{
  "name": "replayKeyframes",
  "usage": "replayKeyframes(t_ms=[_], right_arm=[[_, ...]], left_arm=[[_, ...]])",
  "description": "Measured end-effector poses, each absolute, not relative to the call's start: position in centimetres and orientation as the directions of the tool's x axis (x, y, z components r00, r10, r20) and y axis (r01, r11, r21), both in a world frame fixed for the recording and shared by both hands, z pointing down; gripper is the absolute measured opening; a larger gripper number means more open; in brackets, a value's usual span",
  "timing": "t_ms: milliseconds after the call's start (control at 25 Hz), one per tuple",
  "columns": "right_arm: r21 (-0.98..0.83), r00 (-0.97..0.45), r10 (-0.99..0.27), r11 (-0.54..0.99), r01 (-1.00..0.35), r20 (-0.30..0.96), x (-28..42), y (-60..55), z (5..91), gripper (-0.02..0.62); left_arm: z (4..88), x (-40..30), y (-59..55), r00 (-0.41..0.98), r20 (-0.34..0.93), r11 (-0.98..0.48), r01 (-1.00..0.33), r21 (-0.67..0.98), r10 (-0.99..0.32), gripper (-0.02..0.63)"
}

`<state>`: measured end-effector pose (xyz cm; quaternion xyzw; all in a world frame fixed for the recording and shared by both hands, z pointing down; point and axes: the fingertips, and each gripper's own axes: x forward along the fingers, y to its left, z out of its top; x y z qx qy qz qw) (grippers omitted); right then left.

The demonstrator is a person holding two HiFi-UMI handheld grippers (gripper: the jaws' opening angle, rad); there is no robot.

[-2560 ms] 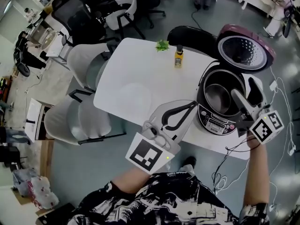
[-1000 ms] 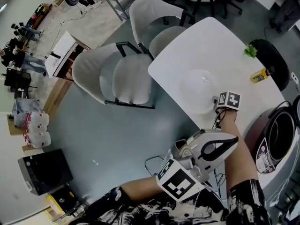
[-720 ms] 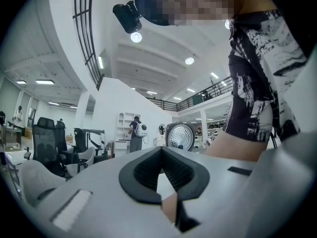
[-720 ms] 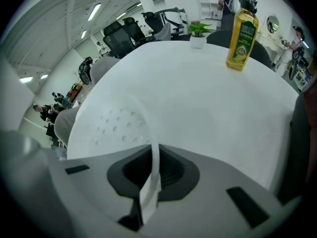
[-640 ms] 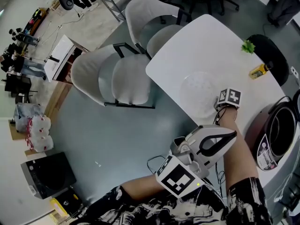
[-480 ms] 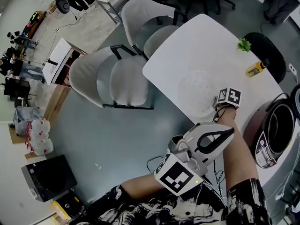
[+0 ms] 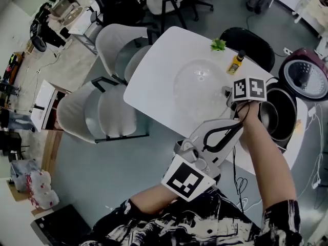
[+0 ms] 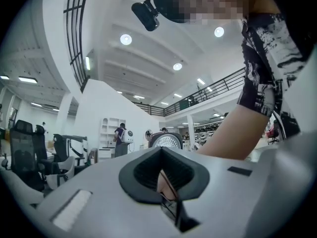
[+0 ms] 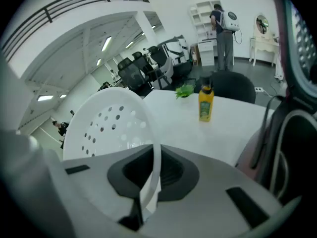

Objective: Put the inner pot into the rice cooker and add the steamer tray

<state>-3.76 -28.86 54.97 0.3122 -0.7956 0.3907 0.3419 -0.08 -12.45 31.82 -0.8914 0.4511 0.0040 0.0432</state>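
Steamer tray between right fingers

A white table stood on a grey floor. Pale chairs sat tucked at its left side, black office chairs beyond its far end, and round ceiling lights shone above it.

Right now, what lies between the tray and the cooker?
The right gripper, shut on the tray's rim, and its hand lie before the open cooker; the head view shows it.
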Motion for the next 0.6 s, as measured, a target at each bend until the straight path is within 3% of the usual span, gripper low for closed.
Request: replayKeyframes(t_ms=[160,320,600], right_arm=[[-0.369,-0.558,-0.323,0.491,-0.789,0.764,3.2,-30.5,49.7,0.003],[-0.313,-0.477,-0.428,0.400,-0.862,0.768,14.6,-31.6,46.0,0.003],[-0.256,-0.321,-0.447,0.202,-0.945,0.835,31.3,-31.1,47.2,0.003]], left_arm=[[30.2,4.8,-13.1,0.676,-0.073,-0.668,-0.737,-0.104,-0.733,0.005],[28.8,11.4,-12.9,0.774,-0.090,-0.763,-0.634,-0.125,-0.627,0.005],[27.3,19.8,-11.9,0.841,-0.067,-0.831,-0.541,-0.130,-0.537,0.005]])
